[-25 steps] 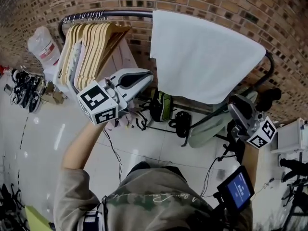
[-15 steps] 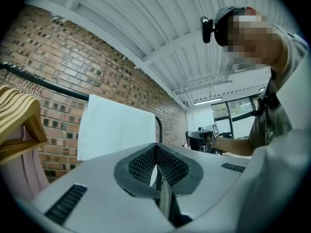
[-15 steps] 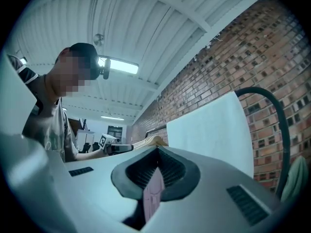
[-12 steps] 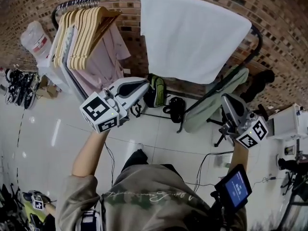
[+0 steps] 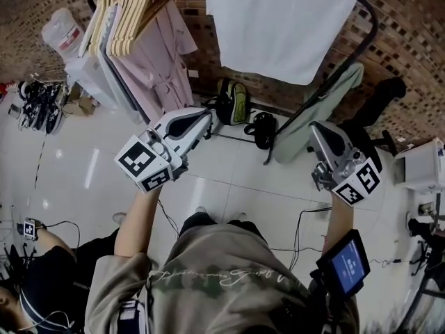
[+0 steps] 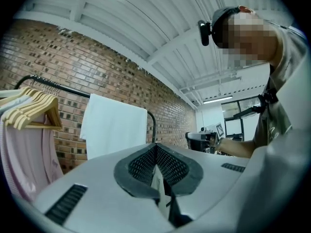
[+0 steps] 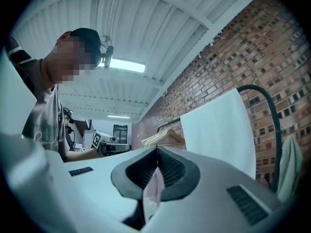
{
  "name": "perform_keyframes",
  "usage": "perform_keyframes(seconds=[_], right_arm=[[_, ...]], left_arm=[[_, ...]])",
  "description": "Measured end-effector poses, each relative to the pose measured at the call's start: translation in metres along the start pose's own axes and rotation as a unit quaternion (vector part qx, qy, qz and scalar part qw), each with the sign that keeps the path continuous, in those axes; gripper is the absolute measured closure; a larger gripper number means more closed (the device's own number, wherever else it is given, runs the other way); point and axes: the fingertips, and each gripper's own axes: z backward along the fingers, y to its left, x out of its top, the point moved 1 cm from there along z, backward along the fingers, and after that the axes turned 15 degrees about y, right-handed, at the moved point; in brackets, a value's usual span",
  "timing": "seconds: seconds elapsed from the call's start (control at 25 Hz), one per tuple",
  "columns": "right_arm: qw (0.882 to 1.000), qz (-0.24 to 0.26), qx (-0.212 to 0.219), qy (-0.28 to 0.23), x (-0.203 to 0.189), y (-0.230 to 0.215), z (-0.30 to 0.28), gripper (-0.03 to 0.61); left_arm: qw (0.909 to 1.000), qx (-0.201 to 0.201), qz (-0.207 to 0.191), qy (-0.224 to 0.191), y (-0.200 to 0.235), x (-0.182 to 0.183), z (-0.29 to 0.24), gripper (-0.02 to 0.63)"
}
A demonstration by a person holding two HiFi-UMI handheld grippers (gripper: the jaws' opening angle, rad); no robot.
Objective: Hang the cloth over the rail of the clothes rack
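The white cloth hangs draped over the black rail of the clothes rack, at the top of the head view. Neither gripper touches it. My left gripper is held below and left of the cloth, jaws shut with nothing between them. My right gripper sits below the cloth's right end, also shut and empty. In the left gripper view the cloth hangs on the rail beyond the closed left gripper. The right gripper view shows the cloth past the closed right gripper.
Wooden hangers and a pink garment fill the rail's left part. A pale green garment hangs off the rack's right post. Bags lie on the floor under it. Shoes lie far left; another person is at lower left.
Both grippers have drawn back and down from the rack, and the view has tilted down. The cloth stays on the rail. A second person has come into view at lower left.
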Motion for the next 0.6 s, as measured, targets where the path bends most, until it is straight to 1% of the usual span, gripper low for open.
perform_keyframes(seconds=[0.08, 0.16, 0.2, 0.24, 0.32, 0.36, 0.44, 0.6], right_arm=[[1.0, 0.004, -0.012, -0.004, 0.001, 0.005, -0.001, 0.572], [1.0, 0.004, -0.018, -0.007, 0.002, 0.01, -0.003, 0.572], [1.0, 0.005, -0.02, -0.007, 0.003, 0.014, -0.005, 0.572], [1.0, 0.01, -0.023, -0.004, 0.004, 0.018, -0.007, 0.572], [0.999, 0.024, -0.03, 0.008, 0.005, 0.024, -0.011, 0.572], [0.999, 0.031, -0.033, 0.013, 0.005, 0.027, -0.013, 0.572], [0.999, 0.037, -0.035, 0.018, 0.003, 0.032, -0.02, 0.572], [0.999, 0.029, -0.042, 0.019, -0.004, 0.036, -0.035, 0.572]], left_arm=[[0.9997, 0.018, -0.014, 0.005, 0.003, -0.005, 0.002, 0.609], [0.9986, 0.037, -0.037, 0.013, 0.011, -0.009, 0.002, 0.611], [0.9982, 0.04, -0.043, 0.013, 0.014, -0.01, 0.003, 0.609], [0.9985, 0.038, -0.04, 0.008, 0.016, -0.008, 0.005, 0.609], [0.9995, 0.027, -0.017, -0.005, 0.017, -0.003, 0.009, 0.609], [0.9996, 0.024, -0.012, -0.008, 0.017, -0.004, 0.009, 0.609], [0.9994, 0.027, -0.021, -0.002, 0.018, -0.012, 0.01, 0.611], [0.9986, 0.039, -0.033, 0.015, 0.022, -0.021, 0.016, 0.609]])
